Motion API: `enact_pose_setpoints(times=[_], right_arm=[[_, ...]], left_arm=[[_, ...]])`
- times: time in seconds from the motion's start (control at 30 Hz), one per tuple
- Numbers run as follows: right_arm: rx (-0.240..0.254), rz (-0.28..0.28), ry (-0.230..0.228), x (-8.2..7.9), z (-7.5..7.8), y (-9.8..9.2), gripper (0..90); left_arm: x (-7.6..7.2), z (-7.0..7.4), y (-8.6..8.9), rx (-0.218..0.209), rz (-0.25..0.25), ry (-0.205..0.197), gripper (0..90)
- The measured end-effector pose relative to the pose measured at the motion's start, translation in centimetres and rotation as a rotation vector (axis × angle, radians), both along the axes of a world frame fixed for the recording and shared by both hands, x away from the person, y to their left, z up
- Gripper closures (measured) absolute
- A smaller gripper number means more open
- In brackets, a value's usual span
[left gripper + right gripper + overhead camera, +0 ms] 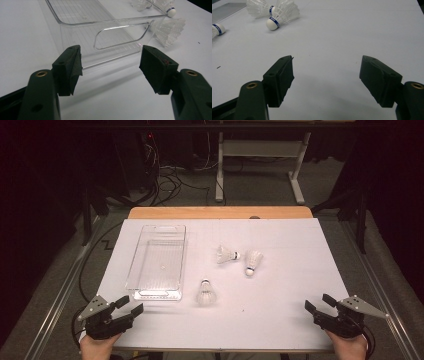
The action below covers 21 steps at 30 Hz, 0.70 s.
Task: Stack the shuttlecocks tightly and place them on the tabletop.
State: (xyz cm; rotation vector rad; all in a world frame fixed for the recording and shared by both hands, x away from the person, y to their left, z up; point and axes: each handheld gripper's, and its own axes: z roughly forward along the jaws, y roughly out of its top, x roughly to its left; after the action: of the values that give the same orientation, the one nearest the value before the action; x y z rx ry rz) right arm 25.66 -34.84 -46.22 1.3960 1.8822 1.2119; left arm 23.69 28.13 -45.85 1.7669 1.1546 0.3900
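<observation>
Three white shuttlecocks lie on the white table top: one (205, 291) close to the near right corner of a clear plastic tray (136, 262), two more (227, 255) (252, 261) side by side farther back. My left gripper (129, 306) rests at the near left, open and empty, facing the tray's handled end wall (75, 37); the nearest shuttlecock (168, 31) shows just past that wall. My right gripper (319, 303) sits at the near right, open with nothing between its fingers. Ahead of it lie a pair of shuttlecocks (283, 13) (259, 8) and the third (217, 29).
The tray has nothing inside. A wooden table edge (220, 212) runs along the far side of the white top. Beyond it stand a white table frame (260, 165) and loose cables (165, 180) on the floor.
</observation>
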Motion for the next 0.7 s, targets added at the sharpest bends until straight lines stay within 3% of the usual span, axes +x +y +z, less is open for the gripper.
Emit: enact_pose_setpoints(times=[0.5,0.7], right_arm=[[0.003,0.007,-0.008,-0.08,0.04,0.0,28.1],[-0.003,0.009,-0.008,-0.19,0.09,0.12,28.3]], left_arm=[[-0.48,0.31,-0.2,-0.001,-0.012,-0.014,34.8],[-0.57,0.39,-0.42,-0.006,-0.018,0.0,34.9]])
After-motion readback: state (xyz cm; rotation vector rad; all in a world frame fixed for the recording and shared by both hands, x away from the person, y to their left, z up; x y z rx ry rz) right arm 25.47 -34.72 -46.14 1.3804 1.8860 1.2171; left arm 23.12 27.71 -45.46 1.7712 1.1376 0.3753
